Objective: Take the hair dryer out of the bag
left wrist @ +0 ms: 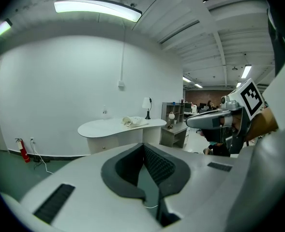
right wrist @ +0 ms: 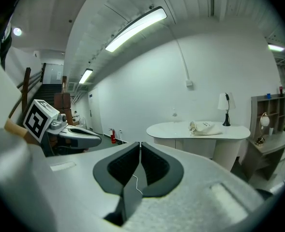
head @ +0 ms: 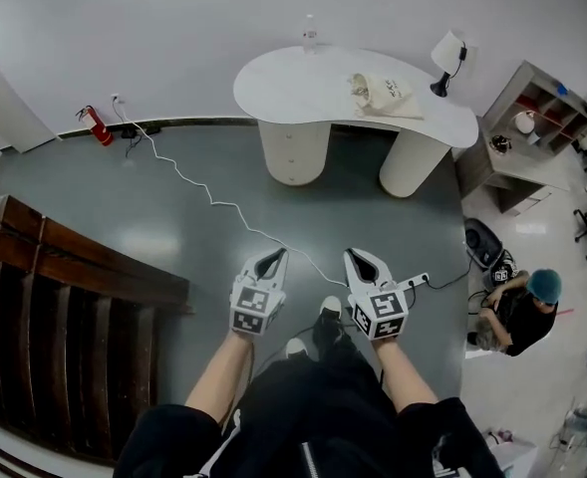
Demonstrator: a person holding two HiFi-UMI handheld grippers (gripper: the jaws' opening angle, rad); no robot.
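A cream drawstring bag lies on the curved white table across the room; the hair dryer is hidden, presumably inside it. The bag also shows far ahead in the left gripper view, and the bag in the right gripper view. My left gripper and right gripper are held side by side over the grey floor, well short of the table. Both are shut with nothing between their jaws.
A white cable snakes across the floor to a power strip. A desk lamp and a clear bottle stand on the table. A wooden stair rail is at left, a shelf unit and a seated person at right.
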